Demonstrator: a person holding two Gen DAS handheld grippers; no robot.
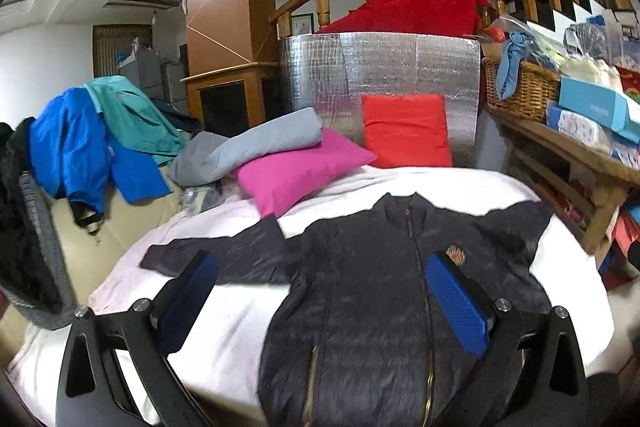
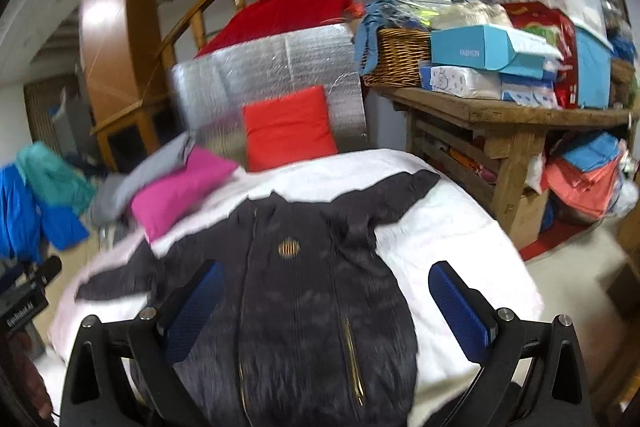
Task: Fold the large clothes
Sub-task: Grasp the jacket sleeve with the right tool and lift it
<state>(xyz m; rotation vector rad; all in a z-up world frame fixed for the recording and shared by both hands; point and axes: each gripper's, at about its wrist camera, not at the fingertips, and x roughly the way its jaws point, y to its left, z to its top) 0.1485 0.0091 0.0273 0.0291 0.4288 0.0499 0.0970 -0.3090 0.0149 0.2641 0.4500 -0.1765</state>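
A dark navy zip jacket (image 1: 372,291) lies flat, front up, on a white-covered bed (image 1: 224,323), with both sleeves spread out to the sides. It also shows in the right wrist view (image 2: 304,299), with an orange chest badge (image 2: 289,248). My left gripper (image 1: 320,303) is open and empty, above the jacket's lower left part. My right gripper (image 2: 326,307) is open and empty, above the jacket's lower right part. Neither gripper touches the cloth.
A pink pillow (image 1: 296,167), a red pillow (image 1: 406,131) and a folded grey garment (image 1: 248,147) lie at the head of the bed. Blue and teal jackets (image 1: 92,143) hang at the left. A cluttered wooden table (image 2: 508,123) with a wicker basket (image 2: 400,57) stands at the right.
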